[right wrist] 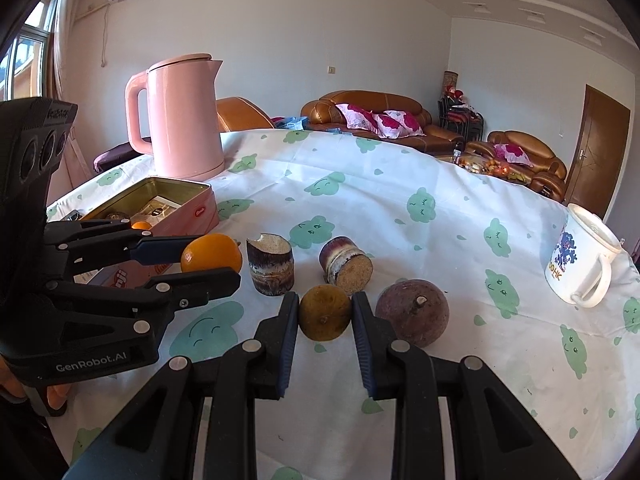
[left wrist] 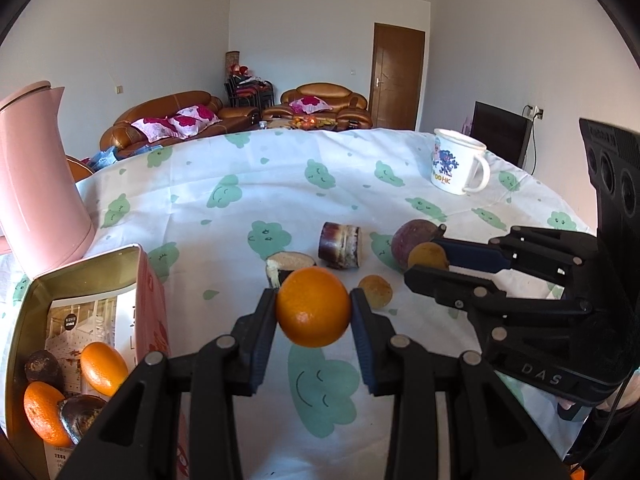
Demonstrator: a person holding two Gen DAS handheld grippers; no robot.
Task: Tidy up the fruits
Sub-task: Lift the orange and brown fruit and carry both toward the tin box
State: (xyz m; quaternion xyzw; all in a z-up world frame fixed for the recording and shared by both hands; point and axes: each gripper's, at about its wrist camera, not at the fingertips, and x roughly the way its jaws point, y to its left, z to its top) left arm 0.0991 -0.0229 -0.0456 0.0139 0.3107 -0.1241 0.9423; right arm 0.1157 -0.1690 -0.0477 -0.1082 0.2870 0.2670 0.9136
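Left gripper [left wrist: 313,308]: jaws narrow, clamped on an orange [left wrist: 313,307], held clear of the worktop [left wrist: 280,184] with the pads pressing its left and right flanks. Right gripper [right wrist: 325,312]: jaws narrow too, closed on a small brownish-yellow fruit [right wrist: 325,312], stem scar facing the camera, low over the cloth.

Just left of and below the held orange, in the left wrist view: pink tin [left wrist: 150,300], open, already holding two oranges and two dark fruits on a printed sheet. Tin's long axis running away from the camera; its near right wall between the orange and the cavity. Left hand clearly the nearer to the tin; right hand farther off, on the far side of the left gripper. Judged next move: orange carried left over the wall and lowered into free space.

Beyond the jaws: two cut sugarcane pieces [right wrist: 346,266], a second small brownish fruit [left wrist: 375,291], a purple round fruit [right wrist: 412,312] just beside the right gripper.

Farther back: pink kettle [right wrist: 180,120] behind the tin, white mug [right wrist: 580,264] well apart to the right.
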